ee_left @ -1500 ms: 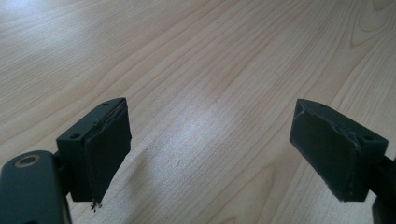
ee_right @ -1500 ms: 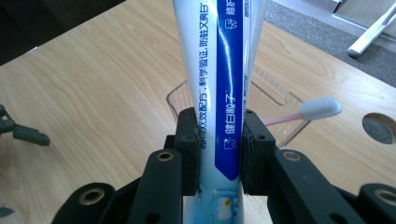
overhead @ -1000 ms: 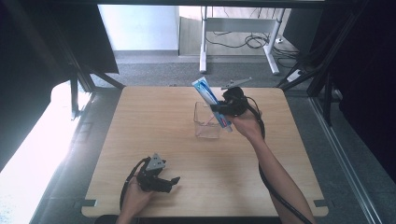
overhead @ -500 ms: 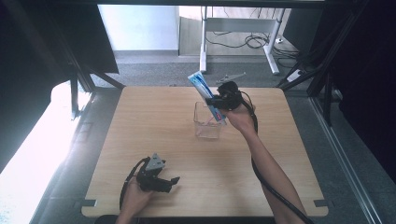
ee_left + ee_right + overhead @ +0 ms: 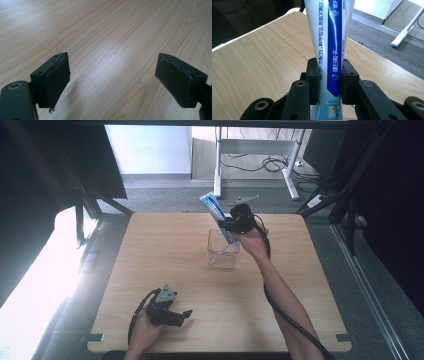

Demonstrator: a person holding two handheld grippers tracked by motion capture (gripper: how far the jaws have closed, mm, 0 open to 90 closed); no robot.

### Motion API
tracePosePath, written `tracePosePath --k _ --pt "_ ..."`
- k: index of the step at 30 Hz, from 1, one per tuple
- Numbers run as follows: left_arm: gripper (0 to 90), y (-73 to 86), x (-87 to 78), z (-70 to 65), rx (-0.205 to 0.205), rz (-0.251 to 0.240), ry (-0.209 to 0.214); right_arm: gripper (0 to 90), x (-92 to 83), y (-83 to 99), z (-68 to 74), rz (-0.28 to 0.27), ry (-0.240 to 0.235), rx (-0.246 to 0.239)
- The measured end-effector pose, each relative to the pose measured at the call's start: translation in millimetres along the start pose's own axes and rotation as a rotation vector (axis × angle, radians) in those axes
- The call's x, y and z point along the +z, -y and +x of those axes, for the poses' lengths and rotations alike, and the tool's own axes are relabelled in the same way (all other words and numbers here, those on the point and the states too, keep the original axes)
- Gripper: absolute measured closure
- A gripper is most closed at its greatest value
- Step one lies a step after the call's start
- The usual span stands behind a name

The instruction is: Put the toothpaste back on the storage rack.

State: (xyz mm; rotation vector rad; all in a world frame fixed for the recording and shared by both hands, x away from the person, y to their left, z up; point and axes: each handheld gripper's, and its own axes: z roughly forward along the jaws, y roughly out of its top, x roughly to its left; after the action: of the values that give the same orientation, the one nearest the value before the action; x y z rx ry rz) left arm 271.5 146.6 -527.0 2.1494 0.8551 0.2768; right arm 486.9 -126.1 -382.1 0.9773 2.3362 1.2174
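R tool [image 5: 329, 82] gripping toothpaste tube [image 5: 329, 37], over clear cup [image 5: 223, 249]

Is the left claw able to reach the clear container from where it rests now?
Probably yes. The left claw is open and empty, with bare table between it and the clear container. Only the right claw with its toothpaste tube crowds the far side.

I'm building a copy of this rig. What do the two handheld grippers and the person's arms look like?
Both the left gripper and right gripper are black, with two flat rectangular jaws showing screw holes. Each trails a black cable; the left carries a grey three-cornered plate. The forearms are bare, no sleeves.
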Motion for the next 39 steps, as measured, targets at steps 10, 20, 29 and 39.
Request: tracePosePath --k 10,20,29,39 --pt "13.0 -0.2 -0.3 -1.0 0.008 0.002 0.004 73.2 11.7 8.3 -2.5 -0.016 0.002 -0.023" --pt "13.0 -0.9 -0.9 -2.0 0.011 -0.005 0.008 73.0 25.6 23.9 -2.5 0.001 -0.014 -0.026" --pt "13.0 -0.9 -1.1 -1.6 0.013 -0.002 0.008 72.7 34.4 34.6 -2.8 0.022 -0.02 -0.03" --pt "13.0 -0.7 -0.9 -1.8 0.012 -0.002 0.008 72.2 42.1 42.2 -2.1 0.057 -0.042 -0.041"
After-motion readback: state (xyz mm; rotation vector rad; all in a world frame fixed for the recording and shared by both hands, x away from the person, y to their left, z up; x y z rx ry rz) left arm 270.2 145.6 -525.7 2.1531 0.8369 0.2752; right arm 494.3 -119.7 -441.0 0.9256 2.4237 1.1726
